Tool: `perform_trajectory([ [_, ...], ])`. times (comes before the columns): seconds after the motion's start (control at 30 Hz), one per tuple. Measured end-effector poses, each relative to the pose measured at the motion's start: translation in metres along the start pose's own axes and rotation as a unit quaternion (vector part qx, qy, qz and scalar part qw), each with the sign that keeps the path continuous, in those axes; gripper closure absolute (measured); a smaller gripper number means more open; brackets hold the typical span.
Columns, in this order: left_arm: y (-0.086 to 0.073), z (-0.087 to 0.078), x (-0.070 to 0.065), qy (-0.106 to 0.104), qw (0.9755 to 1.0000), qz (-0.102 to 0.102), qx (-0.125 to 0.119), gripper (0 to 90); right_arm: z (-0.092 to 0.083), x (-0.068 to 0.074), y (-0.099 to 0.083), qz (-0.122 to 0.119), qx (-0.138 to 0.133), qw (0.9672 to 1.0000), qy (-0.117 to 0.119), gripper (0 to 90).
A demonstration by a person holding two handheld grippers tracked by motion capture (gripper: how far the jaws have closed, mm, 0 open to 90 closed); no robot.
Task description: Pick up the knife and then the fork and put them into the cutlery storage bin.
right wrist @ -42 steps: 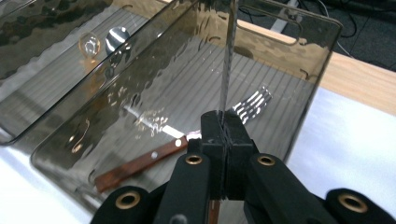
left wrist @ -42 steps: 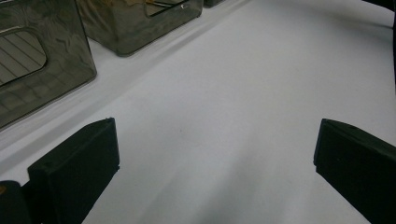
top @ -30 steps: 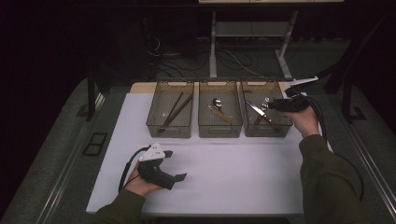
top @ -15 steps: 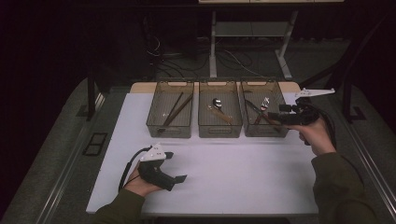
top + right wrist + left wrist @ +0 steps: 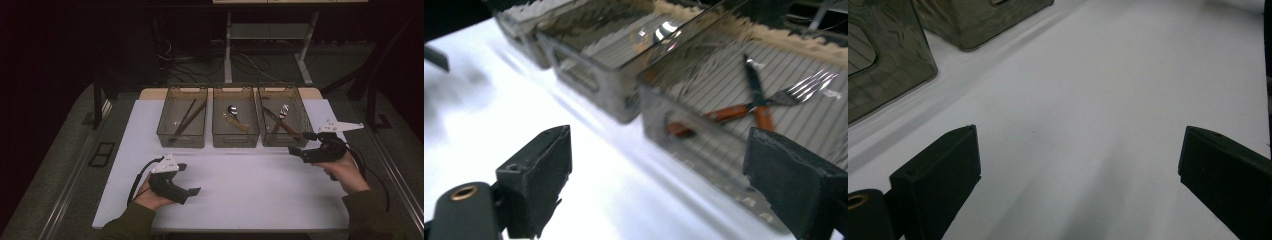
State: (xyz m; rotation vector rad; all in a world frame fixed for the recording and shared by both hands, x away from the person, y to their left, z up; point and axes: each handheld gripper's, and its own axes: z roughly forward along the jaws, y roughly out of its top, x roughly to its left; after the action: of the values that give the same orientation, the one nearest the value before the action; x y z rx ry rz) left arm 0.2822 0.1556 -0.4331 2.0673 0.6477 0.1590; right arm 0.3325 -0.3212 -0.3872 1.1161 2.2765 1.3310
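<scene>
Three translucent bins stand in a row at the back of the white mat point(image 5: 250, 175). The left bin point(image 5: 182, 122) holds dark chopsticks, the middle bin point(image 5: 235, 122) a spoon point(image 5: 233, 110). In the right bin point(image 5: 282, 122) a fork point(image 5: 809, 87) and a knife point(image 5: 756, 95) with brown handles lie crossed. My right gripper point(image 5: 300, 143) hovers just in front of that bin's near right corner. Its jaws have just been opening and stand open point(image 5: 659, 185) with nothing between them. My left gripper point(image 5: 189, 178) rests low over the mat at the near left, open point(image 5: 1078, 175) and empty.
The mat's near edge runs just below both hands. Dark floor and metal rails flank the table. A table frame point(image 5: 270, 35) and cables stand behind the bins. Bare mat lies between the two grippers.
My right gripper has drawn back from above the right bin towards the near side and a little right. The left gripper has stayed where it was.
</scene>
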Motion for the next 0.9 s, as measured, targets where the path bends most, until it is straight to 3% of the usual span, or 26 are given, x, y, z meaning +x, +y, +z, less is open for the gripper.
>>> perform_trajectory([
  [0.13,0.000,0.000,0.001,0.002,1.0000,-0.005,0.000,2.0,0.000,0.010,-0.014,0.005,-0.003,0.9999,0.010,11.4],
  [0.4,0.001,-0.001,0.000,0.008,1.0000,-0.005,-0.001,0.0,-0.003,0.030,-0.039,0.009,-0.014,0.9999,0.003,11.4],
  [0.6,0.001,-0.001,0.000,0.006,1.0000,-0.004,-0.001,0.0,-0.004,0.042,-0.053,0.008,-0.016,0.9998,0.011,11.4],
  [0.9,0.001,-0.001,-0.001,0.005,1.0000,-0.002,-0.002,0.0,0.000,0.054,-0.070,-0.007,0.008,0.9995,0.029,11.4],
])
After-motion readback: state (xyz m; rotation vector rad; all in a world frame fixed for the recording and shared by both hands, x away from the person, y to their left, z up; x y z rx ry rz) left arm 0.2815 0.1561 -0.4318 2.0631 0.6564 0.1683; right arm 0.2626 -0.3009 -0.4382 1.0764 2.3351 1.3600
